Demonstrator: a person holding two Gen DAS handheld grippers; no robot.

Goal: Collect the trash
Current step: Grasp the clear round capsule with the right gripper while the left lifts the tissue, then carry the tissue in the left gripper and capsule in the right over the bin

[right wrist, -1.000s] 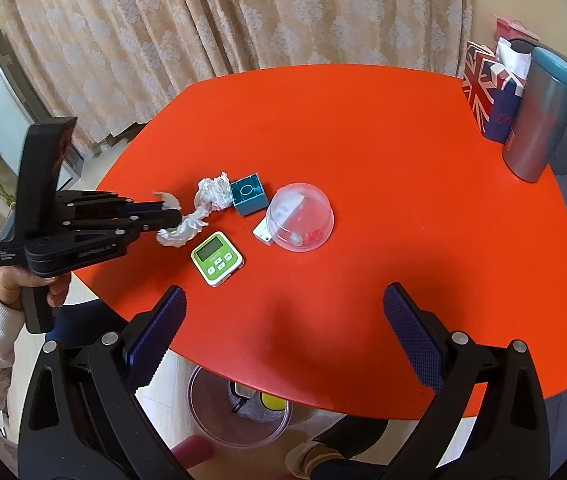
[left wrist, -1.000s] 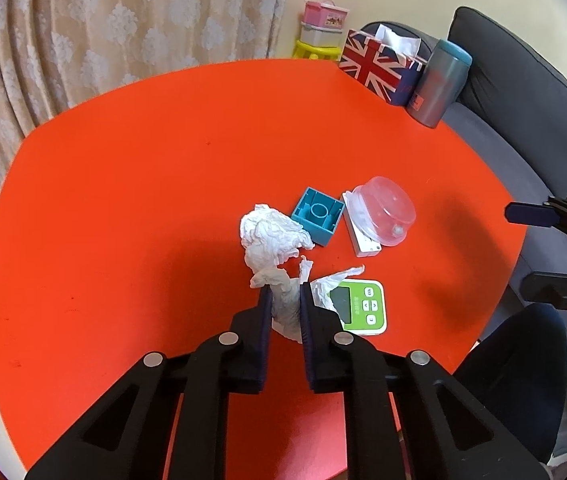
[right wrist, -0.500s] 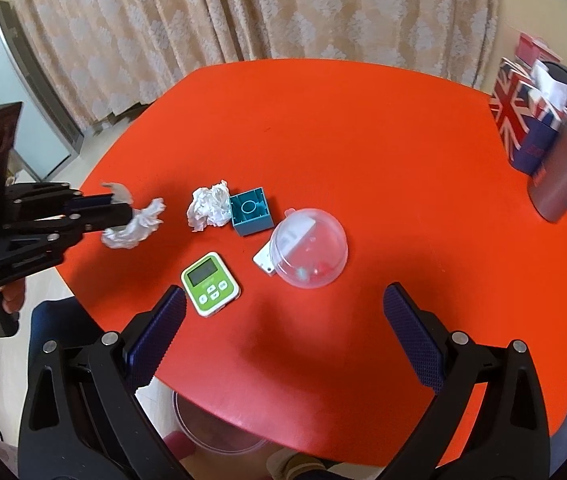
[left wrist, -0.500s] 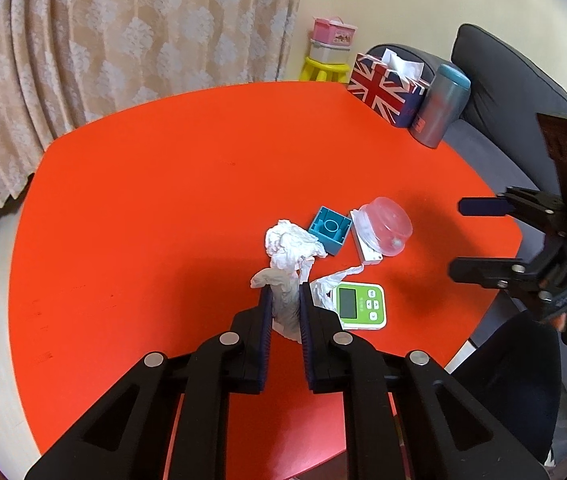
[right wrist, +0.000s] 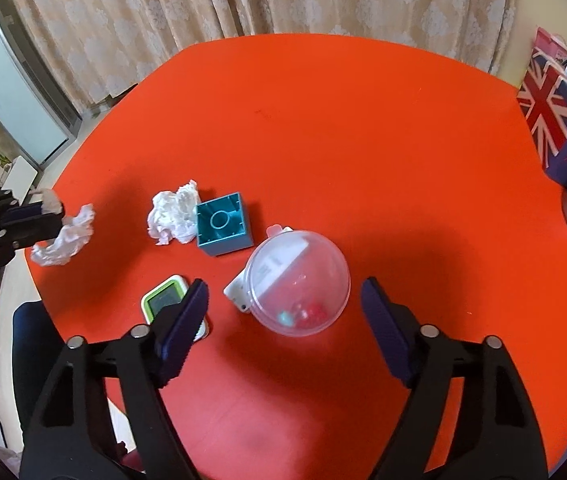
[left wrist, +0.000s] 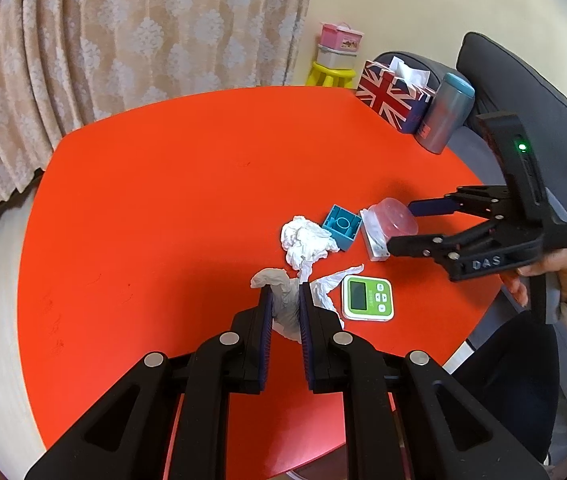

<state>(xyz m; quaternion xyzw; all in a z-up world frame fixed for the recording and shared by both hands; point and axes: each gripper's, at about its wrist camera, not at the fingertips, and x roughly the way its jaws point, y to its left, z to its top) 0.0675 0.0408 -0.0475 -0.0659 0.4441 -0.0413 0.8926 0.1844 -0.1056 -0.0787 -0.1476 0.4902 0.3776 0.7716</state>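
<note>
pinching crumpled white tissue [left wrist: 285, 304], left hand-held gripper [left wrist: 284, 300] clamped.

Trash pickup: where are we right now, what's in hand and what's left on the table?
Nothing visibly binned yet. The left gripper is shut on one crumpled tissue, held off the red table. The second tissue wad lies beside the teal block. The right gripper is open over the clear dome.

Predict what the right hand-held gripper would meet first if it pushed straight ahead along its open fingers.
Most likely the clear plastic dome: it sits on the red table directly ahead of the right hand-held gripper, centred between its open fingers. Depth is unclear, so it may be higher and pass just above it.
</note>
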